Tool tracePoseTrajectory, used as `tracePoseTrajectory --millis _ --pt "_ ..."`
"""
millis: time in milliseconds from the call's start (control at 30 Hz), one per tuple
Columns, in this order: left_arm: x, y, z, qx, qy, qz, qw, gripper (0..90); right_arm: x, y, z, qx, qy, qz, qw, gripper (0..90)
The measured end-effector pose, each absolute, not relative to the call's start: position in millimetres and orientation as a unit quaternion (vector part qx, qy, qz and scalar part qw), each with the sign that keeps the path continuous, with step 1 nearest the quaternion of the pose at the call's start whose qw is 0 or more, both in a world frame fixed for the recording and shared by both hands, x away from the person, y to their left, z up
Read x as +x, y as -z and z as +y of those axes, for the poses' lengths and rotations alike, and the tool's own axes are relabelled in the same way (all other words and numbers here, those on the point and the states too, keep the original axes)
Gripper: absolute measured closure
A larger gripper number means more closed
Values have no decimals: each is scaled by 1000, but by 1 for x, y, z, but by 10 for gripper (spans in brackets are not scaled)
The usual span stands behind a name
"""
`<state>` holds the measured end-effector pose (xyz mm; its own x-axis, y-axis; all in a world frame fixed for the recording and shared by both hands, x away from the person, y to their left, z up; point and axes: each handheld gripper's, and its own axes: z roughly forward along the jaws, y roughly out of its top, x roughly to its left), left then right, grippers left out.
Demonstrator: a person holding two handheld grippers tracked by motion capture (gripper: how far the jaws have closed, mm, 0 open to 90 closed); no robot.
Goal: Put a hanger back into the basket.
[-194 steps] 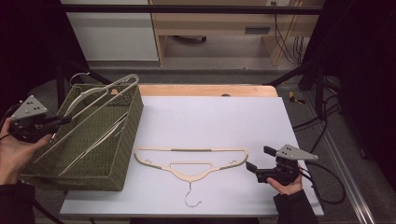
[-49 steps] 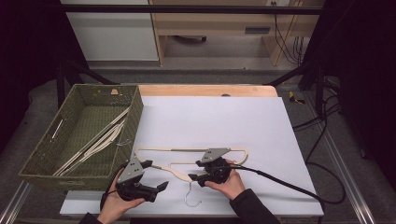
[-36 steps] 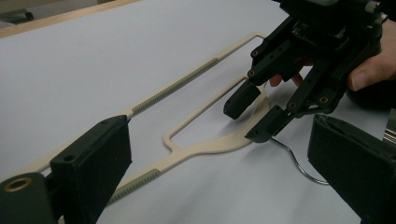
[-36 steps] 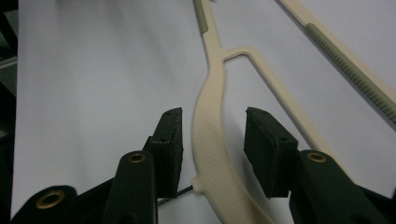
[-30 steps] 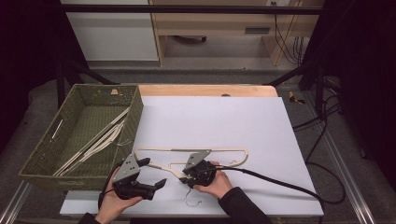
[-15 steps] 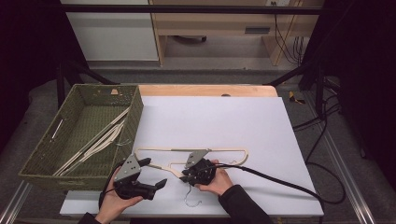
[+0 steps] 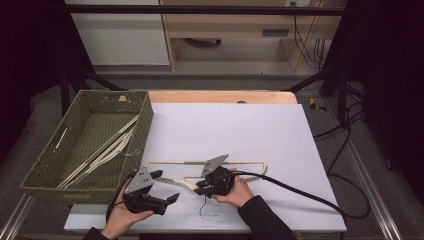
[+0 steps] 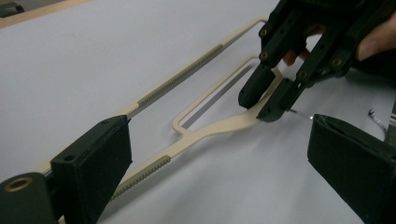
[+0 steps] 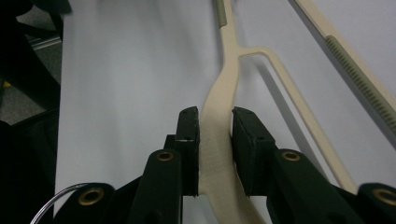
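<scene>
Now right gripper [image 9: 215, 126] fingers clamp smooth cream plastic hanger [image 9: 223, 93] neck; left gripper [image 8: 219, 163] fingers spread wide.

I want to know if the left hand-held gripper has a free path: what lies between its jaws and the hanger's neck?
In the left gripper view, bare white table lies between the open left hand-held gripper and the hanger neck, which the right hand-held gripper clamps.

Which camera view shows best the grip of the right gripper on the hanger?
The right gripper view: the right gripper clamps the hanger neck up close. The left gripper view shows it sideways; the high view, small.
</scene>
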<state>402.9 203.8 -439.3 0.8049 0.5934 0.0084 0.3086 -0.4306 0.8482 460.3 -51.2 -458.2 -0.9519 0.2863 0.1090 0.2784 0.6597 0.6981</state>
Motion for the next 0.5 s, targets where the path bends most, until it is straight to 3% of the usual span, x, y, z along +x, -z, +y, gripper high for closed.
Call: tracePoseTrajectory --millis 500 --pt "421 460 168 896 -194 188 352 176 457 447 -55 149 -387 910 -17 729"
